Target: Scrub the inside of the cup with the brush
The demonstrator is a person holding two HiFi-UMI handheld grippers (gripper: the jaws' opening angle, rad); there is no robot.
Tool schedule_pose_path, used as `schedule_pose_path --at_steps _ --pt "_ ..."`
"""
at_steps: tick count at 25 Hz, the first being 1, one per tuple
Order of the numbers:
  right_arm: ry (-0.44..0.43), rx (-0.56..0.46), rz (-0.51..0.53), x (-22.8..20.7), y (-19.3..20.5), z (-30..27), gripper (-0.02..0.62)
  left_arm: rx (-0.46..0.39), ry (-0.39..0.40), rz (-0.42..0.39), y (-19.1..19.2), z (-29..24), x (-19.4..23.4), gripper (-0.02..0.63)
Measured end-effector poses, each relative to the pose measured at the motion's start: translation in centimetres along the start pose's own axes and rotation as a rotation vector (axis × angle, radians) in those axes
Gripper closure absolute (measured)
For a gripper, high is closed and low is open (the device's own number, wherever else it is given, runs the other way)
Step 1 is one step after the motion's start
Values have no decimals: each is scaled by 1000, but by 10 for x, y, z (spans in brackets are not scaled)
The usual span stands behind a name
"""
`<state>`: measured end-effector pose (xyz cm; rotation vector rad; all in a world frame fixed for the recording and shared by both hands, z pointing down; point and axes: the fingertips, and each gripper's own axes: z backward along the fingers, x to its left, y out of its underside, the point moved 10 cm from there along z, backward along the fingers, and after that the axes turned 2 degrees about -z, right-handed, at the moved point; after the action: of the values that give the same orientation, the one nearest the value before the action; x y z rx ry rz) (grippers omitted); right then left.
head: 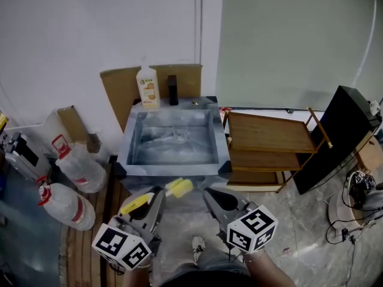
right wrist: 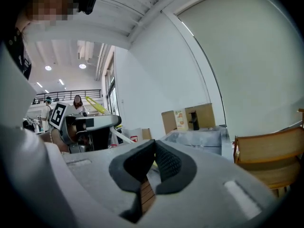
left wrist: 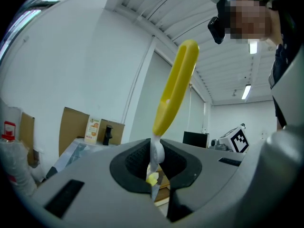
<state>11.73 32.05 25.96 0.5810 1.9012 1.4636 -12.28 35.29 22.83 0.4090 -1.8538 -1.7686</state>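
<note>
My left gripper (head: 158, 196) is shut on a brush, clamping its white neck (left wrist: 156, 151). The brush's yellow handle (left wrist: 175, 91) sticks up and back from the jaws. Its pale yellow head (head: 179, 188) pokes out in front, toward the sink. My right gripper (head: 210, 197) is beside it on the right, shut with nothing between its pads (right wrist: 164, 163). Both grippers hang over the floor in front of the grey sink (head: 128, 137). A faint clear shape (head: 175, 136) lies in the basin; I cannot tell if it is the cup. In the right gripper view the left gripper (right wrist: 90, 127) shows with the brush.
A soap bottle (head: 147, 87) and a black tap (head: 173, 90) stand at the sink's back edge, against cardboard. A wooden rack (head: 269, 145) and a black panel (head: 336, 136) are to the right. Two plastic jugs (head: 76, 166) lie at the left. Cables (head: 353, 208) trail at the far right.
</note>
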Motion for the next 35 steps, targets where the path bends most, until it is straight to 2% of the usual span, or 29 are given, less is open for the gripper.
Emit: schedule_pose_path --at_steps 7,16,22,27,35 --pt "-44 29 -13 -63 -17 -42 597 -18 -52 7 -9 -61 27 560" --pt "-60 36 -53 -101 -26 -69 597 -28 -120 10 -11 -90 46 560" --pt "-54 50 -74 -112 -26 -86 597 -2 -122 30 -8 -103 64 560" --pt "-22 58 -85 -125 -25 -106 597 12 -91 42 -6 -121 85 560" --pt "7 76 -79 -138 -34 -165 597 18 -48 55 -12 -150 146 560"
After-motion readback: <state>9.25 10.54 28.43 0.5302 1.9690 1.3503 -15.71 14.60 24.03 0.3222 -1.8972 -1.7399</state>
